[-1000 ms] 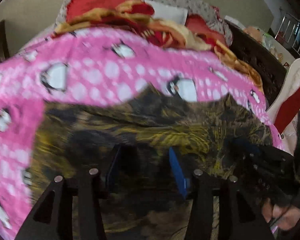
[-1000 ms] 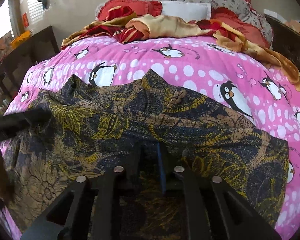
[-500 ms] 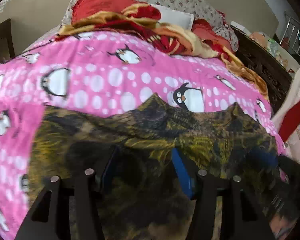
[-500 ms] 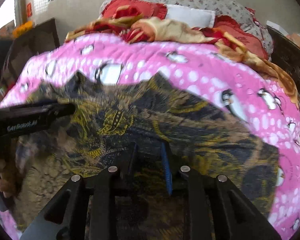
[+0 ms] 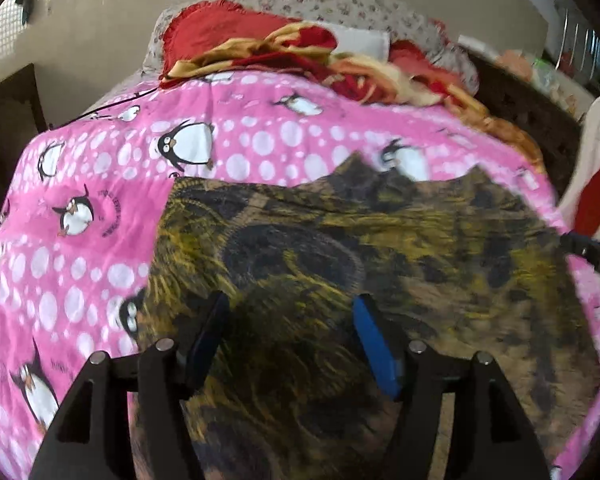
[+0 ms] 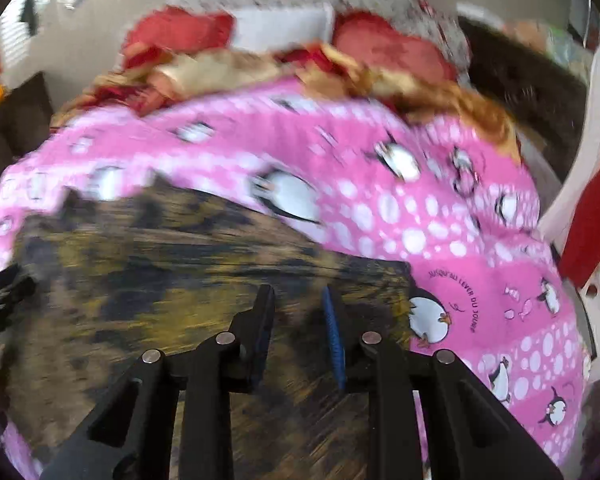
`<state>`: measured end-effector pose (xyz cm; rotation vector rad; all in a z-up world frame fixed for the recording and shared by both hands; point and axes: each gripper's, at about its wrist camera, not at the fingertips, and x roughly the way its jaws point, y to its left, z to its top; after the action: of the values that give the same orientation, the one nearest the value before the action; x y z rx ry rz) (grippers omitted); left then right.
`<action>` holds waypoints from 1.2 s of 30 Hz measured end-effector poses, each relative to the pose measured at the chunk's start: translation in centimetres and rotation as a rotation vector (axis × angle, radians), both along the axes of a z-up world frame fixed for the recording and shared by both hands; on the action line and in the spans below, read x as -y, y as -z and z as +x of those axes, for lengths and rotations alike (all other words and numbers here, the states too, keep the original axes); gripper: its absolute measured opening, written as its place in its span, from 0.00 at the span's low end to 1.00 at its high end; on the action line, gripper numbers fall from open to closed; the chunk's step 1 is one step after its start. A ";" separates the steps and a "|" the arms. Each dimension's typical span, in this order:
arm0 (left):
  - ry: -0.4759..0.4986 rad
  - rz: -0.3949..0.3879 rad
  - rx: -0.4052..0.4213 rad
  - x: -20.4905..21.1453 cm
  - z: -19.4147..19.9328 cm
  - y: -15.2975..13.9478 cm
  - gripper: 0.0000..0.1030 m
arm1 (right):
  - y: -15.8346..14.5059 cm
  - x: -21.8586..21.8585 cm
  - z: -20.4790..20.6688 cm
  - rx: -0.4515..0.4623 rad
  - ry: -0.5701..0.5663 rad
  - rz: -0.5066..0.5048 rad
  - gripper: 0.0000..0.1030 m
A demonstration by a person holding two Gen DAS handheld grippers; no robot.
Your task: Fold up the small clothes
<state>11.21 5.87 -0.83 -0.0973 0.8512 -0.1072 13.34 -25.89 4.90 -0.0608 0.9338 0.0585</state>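
A dark garment with a gold and brown floral print [image 5: 380, 264] lies spread flat on a pink penguin blanket [image 5: 100, 208]. My left gripper [image 5: 290, 316] is open and empty above the garment's near left part. In the right wrist view the same garment [image 6: 172, 264] fills the lower left, blurred by motion. My right gripper [image 6: 298, 308] is open with a narrower gap and holds nothing, over the garment's near right part, close to its right edge. The right gripper's tip [image 5: 592, 256] shows at the right edge of the left wrist view.
Crumpled red and gold fabric [image 5: 300, 56] and pillows [image 5: 340, 4] lie at the head of the bed. A dark wooden bed frame [image 5: 532, 112] runs along the right side. A white and red object [image 6: 592, 200] stands right of the bed. Dark furniture [image 5: 8, 112] stands at the left.
Both grippers have drawn apart: the left view has swung left, the right view right toward the garment's right edge. The right gripper's fingers have opened wider. The garment stays flat.
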 end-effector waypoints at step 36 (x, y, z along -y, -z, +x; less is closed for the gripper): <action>0.069 0.106 -0.017 3.6 -5.9 2.6 1.00 | 4.7 -4.4 -13.8 0.037 -0.005 0.073 0.21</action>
<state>5.34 2.28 -3.40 0.0306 0.8754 -0.1256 -0.43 -21.50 0.16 0.0038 0.8934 0.0956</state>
